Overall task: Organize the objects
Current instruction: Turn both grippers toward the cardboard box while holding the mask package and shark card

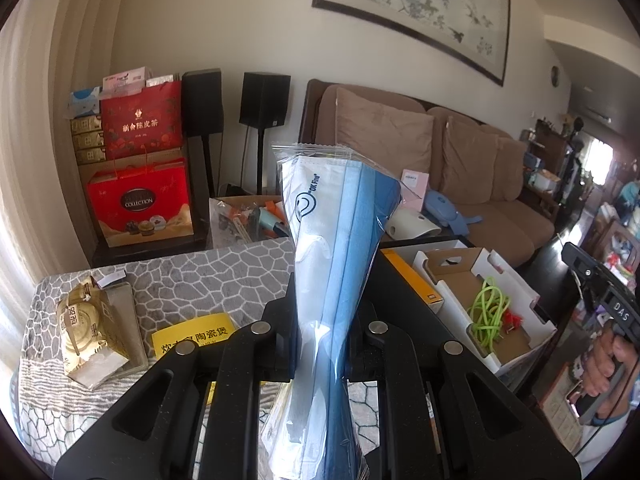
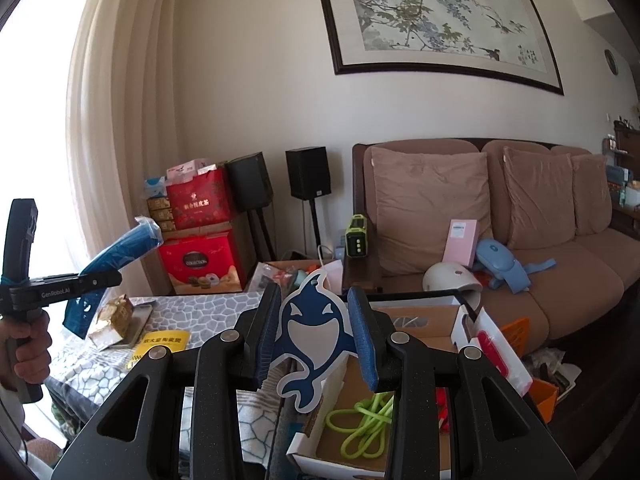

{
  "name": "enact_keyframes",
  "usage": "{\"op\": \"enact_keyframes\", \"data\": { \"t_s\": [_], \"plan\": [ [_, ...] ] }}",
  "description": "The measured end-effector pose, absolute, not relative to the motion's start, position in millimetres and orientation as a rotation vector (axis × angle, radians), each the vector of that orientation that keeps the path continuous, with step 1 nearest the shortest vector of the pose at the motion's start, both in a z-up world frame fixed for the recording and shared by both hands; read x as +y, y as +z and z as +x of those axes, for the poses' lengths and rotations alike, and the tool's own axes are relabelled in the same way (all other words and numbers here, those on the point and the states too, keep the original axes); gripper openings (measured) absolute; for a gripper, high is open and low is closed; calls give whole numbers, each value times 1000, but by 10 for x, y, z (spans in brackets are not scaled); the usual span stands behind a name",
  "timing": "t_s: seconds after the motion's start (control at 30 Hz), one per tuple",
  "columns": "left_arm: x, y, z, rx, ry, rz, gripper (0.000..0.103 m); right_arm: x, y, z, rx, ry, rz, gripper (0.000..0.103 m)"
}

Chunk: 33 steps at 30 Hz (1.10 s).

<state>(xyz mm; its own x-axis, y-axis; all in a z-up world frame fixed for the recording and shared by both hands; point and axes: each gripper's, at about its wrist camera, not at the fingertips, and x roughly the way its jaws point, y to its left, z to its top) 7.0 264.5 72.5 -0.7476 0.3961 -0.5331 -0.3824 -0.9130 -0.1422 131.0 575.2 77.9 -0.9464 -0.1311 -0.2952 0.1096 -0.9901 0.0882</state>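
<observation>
Left gripper pinching bagged masks, pack upright, raised over patterned table. Right gripper clamped on whale card, held above open cardboard box with green cord inside. Yellow card and wrapped packet lying on table. Sofa behind.

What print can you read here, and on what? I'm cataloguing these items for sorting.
"OK Fine": mask packet in the left gripper.
"COLLECTION": lower red gift bag.
"新会陈皮茶": upper red gift bag.
"GenRobot.AI": left gripper, right wrist view.
"DAS": right gripper's body.
Yellow card: partly hidden.
Whale tag: no text.
</observation>
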Motion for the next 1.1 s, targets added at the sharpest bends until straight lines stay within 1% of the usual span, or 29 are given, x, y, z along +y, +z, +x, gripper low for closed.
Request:
{"op": "enact_keyframes", "data": {
  "t_s": [0.67, 0.9, 1.1],
  "plan": [
    [2819, 719, 45, -39, 2573, -812, 14, 5896, 809, 1304, -131, -3016, 455, 35],
    [2855, 715, 38, -35, 2566, -820, 14, 5883, 803, 1307, -90, -3047, 466, 35],
    [2857, 714, 40, -34, 2565, -820, 14, 5898, 798, 1313, -97, -3052, 465, 35]
  ]
}}
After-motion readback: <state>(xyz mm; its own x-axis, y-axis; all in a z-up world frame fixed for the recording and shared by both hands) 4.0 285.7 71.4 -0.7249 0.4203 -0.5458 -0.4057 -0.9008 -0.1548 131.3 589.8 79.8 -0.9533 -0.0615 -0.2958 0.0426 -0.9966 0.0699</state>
